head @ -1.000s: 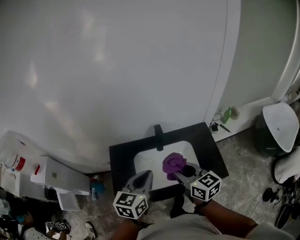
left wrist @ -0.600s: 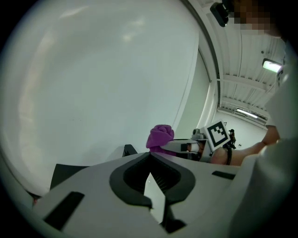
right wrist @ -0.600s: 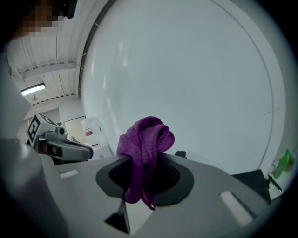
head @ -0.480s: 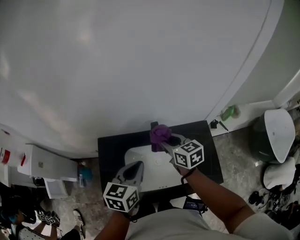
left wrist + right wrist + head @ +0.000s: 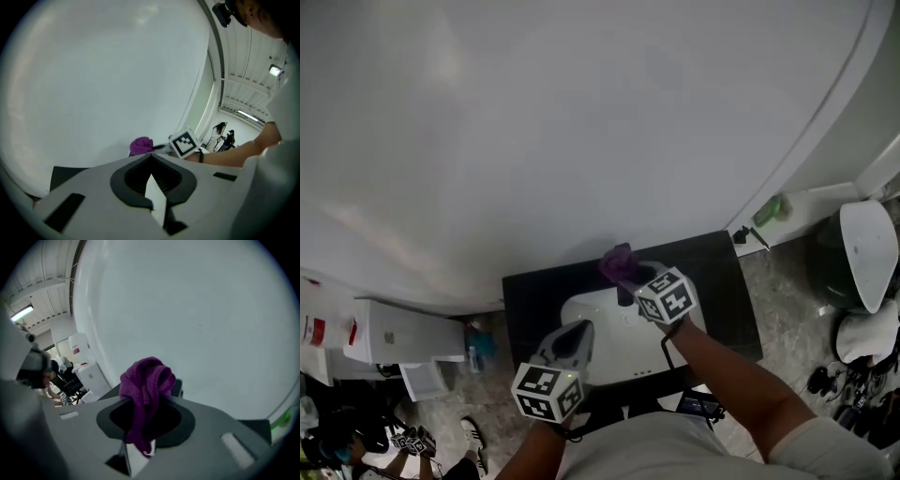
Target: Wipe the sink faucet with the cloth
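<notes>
A black counter [image 5: 534, 300] holds a white sink basin [image 5: 600, 337]. The black faucet [image 5: 624, 294] stands at the basin's back edge, mostly covered by a purple cloth [image 5: 617, 263]. My right gripper [image 5: 630, 278] is shut on the purple cloth and holds it against the top of the faucet. In the right gripper view the cloth [image 5: 145, 385] bunches out of the jaws, with a dark bit of faucet [image 5: 177, 388] just behind it. My left gripper [image 5: 579, 330] hovers over the basin's front left, shut with nothing in it. From the left gripper view the cloth [image 5: 141, 146] shows ahead.
A big white wall rises behind the sink. A white cabinet [image 5: 394, 337] stands to the left, a green bottle [image 5: 769, 208] and a white-lidded bin [image 5: 869, 248] to the right. Two people [image 5: 224, 136] stand far off in the room.
My right gripper has carried the cloth from over the basin's front up to the faucet at the back. The left gripper has stayed near the basin's front left.
</notes>
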